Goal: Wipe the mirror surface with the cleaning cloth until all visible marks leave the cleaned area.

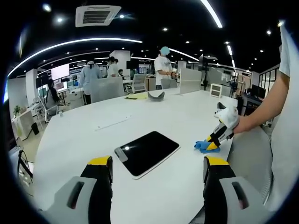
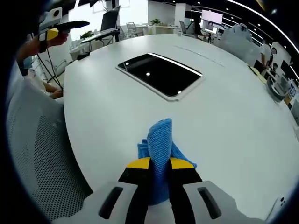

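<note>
A dark rectangular mirror (image 1: 146, 152) with a pale rim lies flat on the white table (image 1: 154, 116). In the left gripper view my left gripper (image 1: 158, 169) hovers open above the table's near edge, its yellow-tipped jaws wide apart with nothing between them. To the mirror's right the right gripper (image 1: 216, 138) pinches a blue cloth (image 1: 203, 146) that rests on the table. In the right gripper view my right gripper (image 2: 160, 164) is shut on the blue cloth (image 2: 160, 140), which stands up between the jaws. The mirror (image 2: 161, 73) lies ahead of it, apart from the cloth.
A grey mesh chair (image 2: 32, 149) stands at the table's edge by my right gripper. A grey object (image 1: 156, 95) and a yellow sheet (image 1: 136, 96) lie at the far end of the table. Several people stand among desks and partitions beyond.
</note>
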`<state>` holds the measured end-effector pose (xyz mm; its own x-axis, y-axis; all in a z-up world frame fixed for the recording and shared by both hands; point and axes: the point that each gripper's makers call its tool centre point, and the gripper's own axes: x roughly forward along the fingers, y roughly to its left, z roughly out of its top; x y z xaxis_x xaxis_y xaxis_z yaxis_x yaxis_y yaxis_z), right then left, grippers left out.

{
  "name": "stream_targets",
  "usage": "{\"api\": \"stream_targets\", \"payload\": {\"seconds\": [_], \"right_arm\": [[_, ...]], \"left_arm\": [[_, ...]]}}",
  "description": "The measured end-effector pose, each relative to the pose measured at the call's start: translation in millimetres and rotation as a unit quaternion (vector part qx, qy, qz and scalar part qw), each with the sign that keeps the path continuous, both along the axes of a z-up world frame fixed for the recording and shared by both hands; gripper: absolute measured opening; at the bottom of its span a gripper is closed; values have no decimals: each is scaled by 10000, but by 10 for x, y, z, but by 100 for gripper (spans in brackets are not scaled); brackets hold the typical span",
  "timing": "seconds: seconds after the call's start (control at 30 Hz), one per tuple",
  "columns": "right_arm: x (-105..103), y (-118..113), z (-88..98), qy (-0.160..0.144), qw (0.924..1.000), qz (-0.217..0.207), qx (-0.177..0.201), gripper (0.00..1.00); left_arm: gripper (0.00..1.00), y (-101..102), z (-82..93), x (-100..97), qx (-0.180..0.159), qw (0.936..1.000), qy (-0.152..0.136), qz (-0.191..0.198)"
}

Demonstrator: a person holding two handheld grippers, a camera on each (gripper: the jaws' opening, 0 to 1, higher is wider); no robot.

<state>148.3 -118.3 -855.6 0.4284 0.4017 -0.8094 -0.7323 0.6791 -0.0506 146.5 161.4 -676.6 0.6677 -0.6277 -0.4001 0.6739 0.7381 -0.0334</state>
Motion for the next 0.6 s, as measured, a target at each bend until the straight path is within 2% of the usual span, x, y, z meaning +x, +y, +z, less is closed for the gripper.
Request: {"api": "stream_targets", "payload": {"seconds": [0.2,0.6], "right_arm": [[-4,3,4,-34,10000,-18,34,11],[41,-62,9,-108,9996,-230,118,22]], "left_arm": [[80,5,-11,5,-4,10000,16,-2],[80,-1,-3,10,-25,10000,5,-48]]}}
